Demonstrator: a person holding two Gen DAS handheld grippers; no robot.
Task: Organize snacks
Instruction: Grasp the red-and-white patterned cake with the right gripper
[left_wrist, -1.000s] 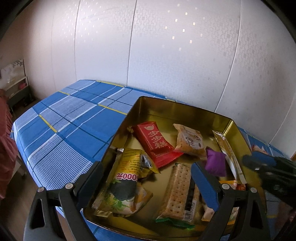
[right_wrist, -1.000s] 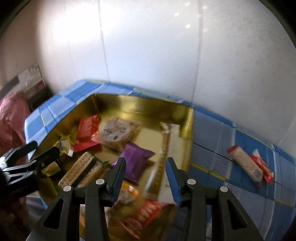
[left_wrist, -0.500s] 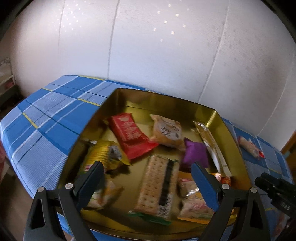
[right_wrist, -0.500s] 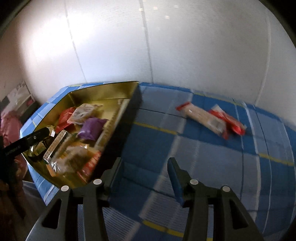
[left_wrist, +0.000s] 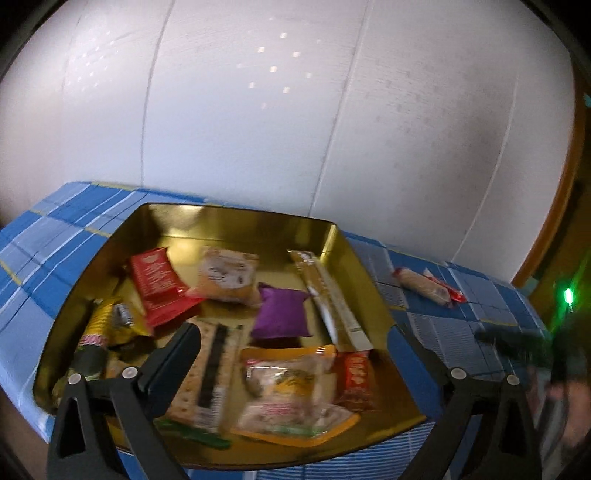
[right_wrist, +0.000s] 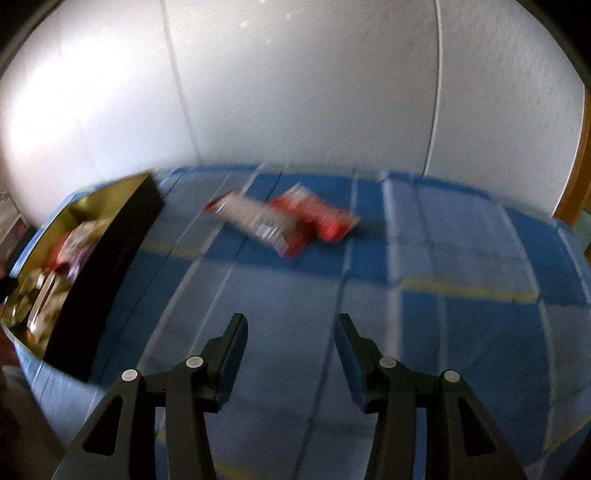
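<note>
Over the gold tin (left_wrist: 236, 221) the left gripper (left_wrist: 299, 347) hangs wide apart, empty, guarding the sorted packets. Right gripper (right_wrist: 291, 332), jaws apart and empty, faces two stray snacks (right_wrist: 280, 221) near the table's far edge, likely lining up a pickup.

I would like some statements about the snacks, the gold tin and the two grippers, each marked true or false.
1. The purple packet lies inside the gold tin. True.
2. The right gripper grips a snack. False: it is open and holds nothing.
3. Two snacks lie on the blue checked cloth outside the tin. True.
4. The left gripper is shut. False: it is open, above the tin.
5. The tin is empty. False: several packets lie inside.
</note>
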